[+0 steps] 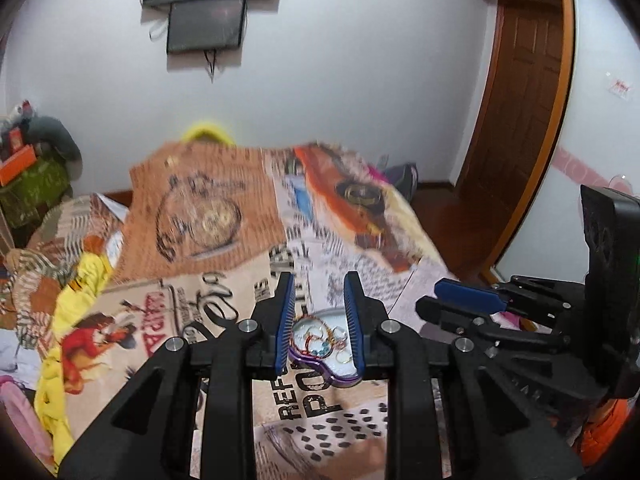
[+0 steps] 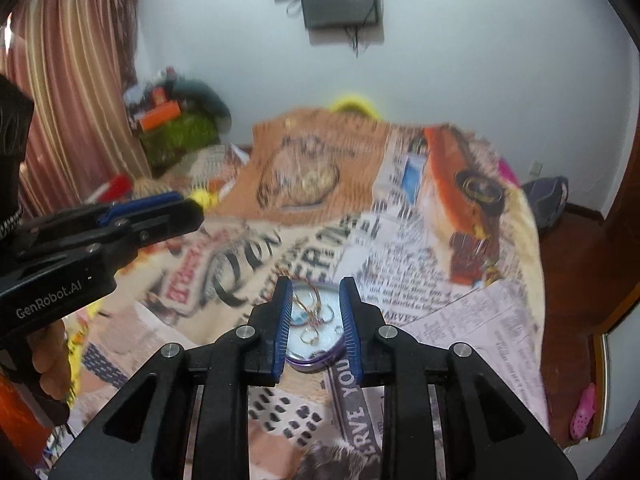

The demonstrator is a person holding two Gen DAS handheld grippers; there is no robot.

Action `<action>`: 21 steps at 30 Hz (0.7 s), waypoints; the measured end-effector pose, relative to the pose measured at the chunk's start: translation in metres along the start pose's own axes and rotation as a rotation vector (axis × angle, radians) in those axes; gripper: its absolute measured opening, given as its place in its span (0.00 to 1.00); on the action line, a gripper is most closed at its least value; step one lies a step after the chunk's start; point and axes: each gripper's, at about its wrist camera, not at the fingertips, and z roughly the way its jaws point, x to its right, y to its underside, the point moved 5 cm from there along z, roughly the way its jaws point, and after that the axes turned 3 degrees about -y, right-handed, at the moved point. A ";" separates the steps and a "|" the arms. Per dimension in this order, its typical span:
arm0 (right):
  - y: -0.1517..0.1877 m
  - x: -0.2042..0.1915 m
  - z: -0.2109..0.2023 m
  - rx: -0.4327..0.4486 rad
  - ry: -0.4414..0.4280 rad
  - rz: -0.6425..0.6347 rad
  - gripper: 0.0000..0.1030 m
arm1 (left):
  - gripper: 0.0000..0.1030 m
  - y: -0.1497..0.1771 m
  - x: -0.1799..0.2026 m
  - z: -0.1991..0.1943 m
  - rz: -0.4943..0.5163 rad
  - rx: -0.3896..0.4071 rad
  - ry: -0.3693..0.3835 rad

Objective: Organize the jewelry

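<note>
A small round white dish with a purple rim (image 1: 336, 376) (image 2: 308, 360) lies on the printed bedspread. It holds several thin gold rings and a tangle of chain (image 1: 320, 338) (image 2: 312, 312). My left gripper (image 1: 319, 284) is open and hovers above the dish, which shows between its blue pads. My right gripper (image 2: 315, 286) is open too, also over the dish. Neither holds anything. Each gripper shows at the edge of the other's view, the right (image 1: 468, 300) and the left (image 2: 152, 208).
The bedspread (image 2: 440, 248) with newspaper prints covers the bed. Yellow cloth (image 1: 80, 288) and other clutter lie at its left. A wooden door (image 1: 516, 100) stands at the right, a wall screen (image 1: 208, 20) behind. A pink shoe (image 2: 582, 412) lies on the floor.
</note>
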 end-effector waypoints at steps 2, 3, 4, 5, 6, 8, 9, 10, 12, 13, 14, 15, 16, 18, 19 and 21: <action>-0.008 -0.008 -0.028 0.063 0.005 -0.005 0.21 | 0.28 -0.007 0.007 -0.030 0.009 0.064 -0.007; -0.011 -0.012 -0.040 0.092 0.010 -0.008 0.21 | 0.34 -0.009 0.010 -0.043 0.011 0.092 -0.011; -0.014 -0.016 -0.054 0.123 0.017 -0.013 0.21 | 0.37 -0.011 0.013 -0.058 0.012 0.126 -0.014; -0.016 -0.022 -0.070 0.160 0.026 -0.020 0.21 | 0.38 -0.013 0.017 -0.076 0.012 0.168 -0.017; -0.018 -0.027 -0.086 0.196 0.036 -0.026 0.21 | 0.38 -0.014 0.020 -0.089 0.013 0.195 -0.020; -0.020 -0.037 -0.119 0.280 0.062 -0.036 0.21 | 0.38 -0.016 0.026 -0.115 0.017 0.250 -0.028; -0.021 -0.041 -0.131 0.311 0.070 -0.039 0.21 | 0.39 -0.016 0.028 -0.128 0.017 0.274 -0.031; -0.021 -0.046 -0.146 0.350 0.081 -0.042 0.21 | 0.41 -0.016 0.030 -0.140 0.016 0.297 -0.037; -0.019 -0.056 -0.172 0.415 0.099 -0.046 0.21 | 0.47 -0.013 0.033 -0.165 0.018 0.349 -0.055; -0.018 -0.061 -0.182 0.439 0.104 -0.051 0.22 | 0.48 -0.011 0.034 -0.178 0.018 0.377 -0.064; -0.016 -0.067 -0.193 0.462 0.109 -0.059 0.24 | 0.51 -0.010 0.035 -0.186 0.018 0.392 -0.068; -0.015 -0.071 -0.200 0.478 0.115 -0.063 0.28 | 0.57 -0.008 0.037 -0.196 0.019 0.411 -0.072; -0.012 -0.076 -0.208 0.500 0.126 -0.064 0.40 | 0.61 -0.005 0.039 -0.205 0.020 0.428 -0.079; -0.007 -0.082 -0.219 0.538 0.149 -0.064 0.58 | 0.74 -0.001 0.041 -0.217 0.020 0.459 -0.094; -0.004 -0.087 -0.225 0.565 0.173 -0.065 0.64 | 0.78 0.001 0.043 -0.220 0.024 0.474 -0.103; -0.001 -0.092 -0.229 0.587 0.203 -0.073 0.69 | 0.90 0.006 0.045 -0.228 0.031 0.494 -0.120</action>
